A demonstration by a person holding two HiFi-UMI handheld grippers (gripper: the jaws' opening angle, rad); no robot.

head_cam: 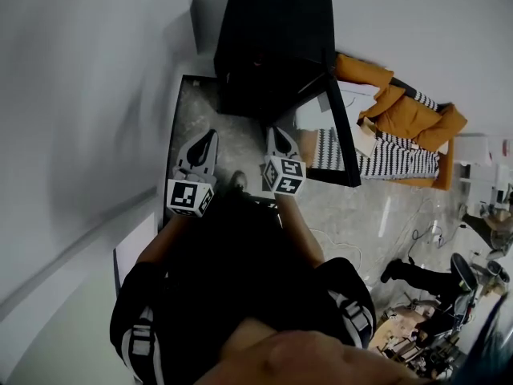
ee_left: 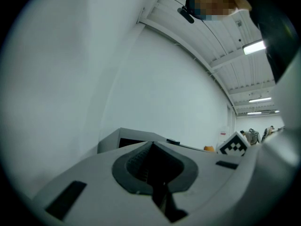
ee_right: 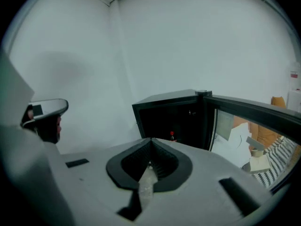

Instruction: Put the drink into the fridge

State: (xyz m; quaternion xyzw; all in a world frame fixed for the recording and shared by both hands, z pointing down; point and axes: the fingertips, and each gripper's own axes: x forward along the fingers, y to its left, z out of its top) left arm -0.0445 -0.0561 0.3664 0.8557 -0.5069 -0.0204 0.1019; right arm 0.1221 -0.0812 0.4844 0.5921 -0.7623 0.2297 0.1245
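A black mini fridge [head_cam: 272, 38] stands on the floor against the white wall, its glass door [head_cam: 341, 135] swung open to the right. In the right gripper view a small bottle with a red cap [ee_right: 172, 135] stands inside the dark fridge [ee_right: 164, 114]. My left gripper [head_cam: 210, 135] and right gripper [head_cam: 275, 131] are side by side close to my body, pointing at the fridge and well short of it. Both are shut with nothing between the fingers, as the left gripper [ee_left: 151, 142] and right gripper [ee_right: 151, 139] show in their own views.
Marbled grey floor [head_cam: 192, 111] lies in front of the fridge. Orange cushions [head_cam: 401, 107] and a striped cloth [head_cam: 393, 157] sit behind the open door. Another person and cluttered equipment [head_cam: 425, 295] are at the lower right. A plain white wall [head_cam: 80, 95] runs along the left.
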